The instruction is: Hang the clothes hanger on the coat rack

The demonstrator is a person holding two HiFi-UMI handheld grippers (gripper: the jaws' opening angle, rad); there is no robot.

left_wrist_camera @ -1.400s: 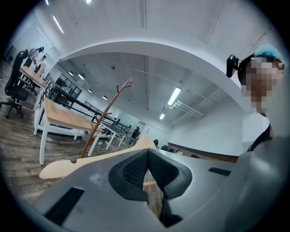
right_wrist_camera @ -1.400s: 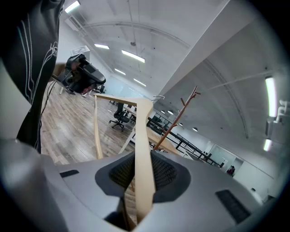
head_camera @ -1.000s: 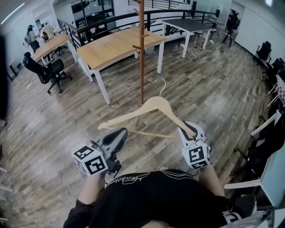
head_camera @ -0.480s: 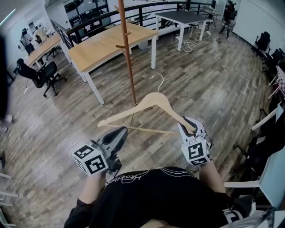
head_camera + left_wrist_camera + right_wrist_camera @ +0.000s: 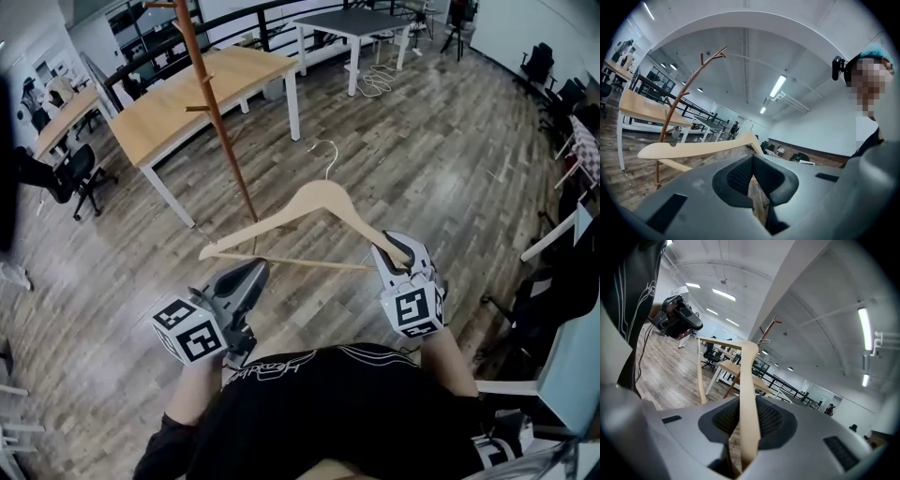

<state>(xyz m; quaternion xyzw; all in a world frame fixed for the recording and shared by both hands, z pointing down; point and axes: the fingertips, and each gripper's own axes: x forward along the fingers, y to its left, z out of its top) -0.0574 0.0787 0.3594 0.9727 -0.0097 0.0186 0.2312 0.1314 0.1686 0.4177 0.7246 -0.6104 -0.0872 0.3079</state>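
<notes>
Fingers (image 5: 774,421) of the right gripper (image 5: 398,261) clamp one arm of the wooden clothes hanger (image 5: 319,202), held near the coat rack (image 5: 217,122). The left gripper (image 5: 246,277) is closed and empty. The wire hook (image 5: 325,155) should probably be lifted above a peg (image 5: 199,108), then lowered.

Clothes hanger (image 5: 319,199), frame centre: pale bare wood, smooth, matt, with a hook (image 5: 332,155) of thin bright metal wire. Coat rack (image 5: 218,122), upper left: red-brown wood, smooth; floor (image 5: 450,159): grey-brown grained wood planks, faint sheen. Left gripper (image 5: 251,274) and right gripper (image 5: 398,255): grey matt plastic shells, with dark, finely ribbed pads (image 5: 771,420).
</notes>
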